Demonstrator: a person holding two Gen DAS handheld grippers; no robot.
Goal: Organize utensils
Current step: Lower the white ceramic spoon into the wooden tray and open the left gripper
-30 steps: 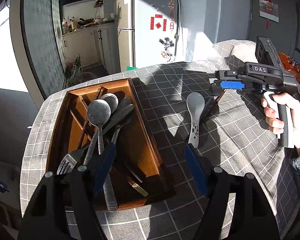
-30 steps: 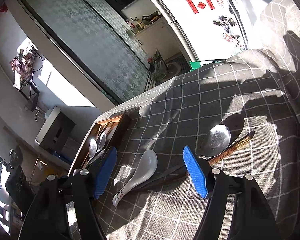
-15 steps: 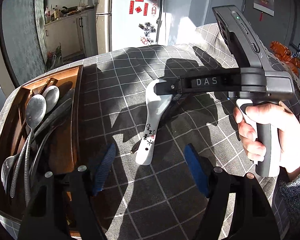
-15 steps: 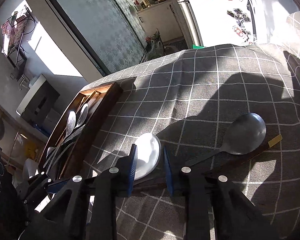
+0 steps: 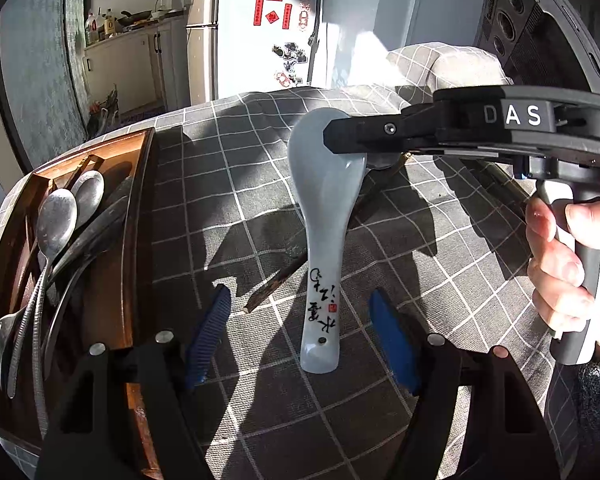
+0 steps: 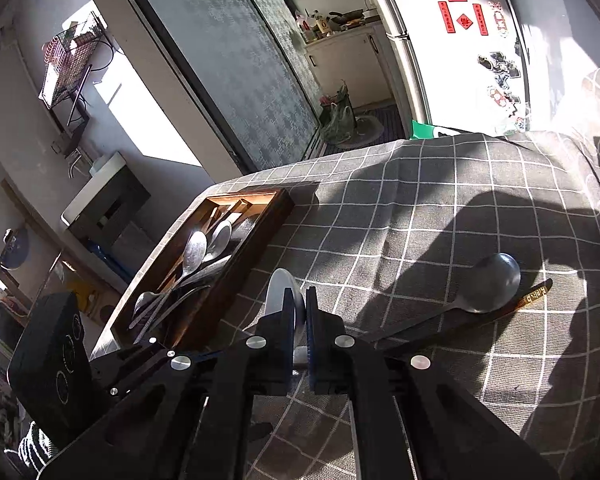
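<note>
A white ceramic spoon [image 5: 324, 216] with black writing on its handle lies lengthwise on the grey checked cloth. My right gripper [image 6: 300, 300] comes in from the right in the left wrist view [image 5: 348, 148]; its jaws are closing, with the pads pressing on the rim of the spoon's bowl [image 6: 278, 292]. My left gripper [image 5: 300, 332] is open, its blue pads on either side of the spoon's handle end and clear of it. A wooden tray [image 5: 140, 216] on the left holds several metal spoons [image 5: 56, 220] and a fork.
A dark metal spoon [image 6: 492, 284] and dark chopsticks [image 6: 532, 298] lie on the cloth to the right of the white spoon; a chopstick tip [image 5: 276, 284] pokes out beside its handle. A hand [image 5: 560, 264] holds the right gripper's handle. The fridge stands beyond the table's far edge.
My right gripper went from wide open to closed on the white spoon's bowl. My left gripper swung from over the tray to astride the spoon's handle and stayed open.
</note>
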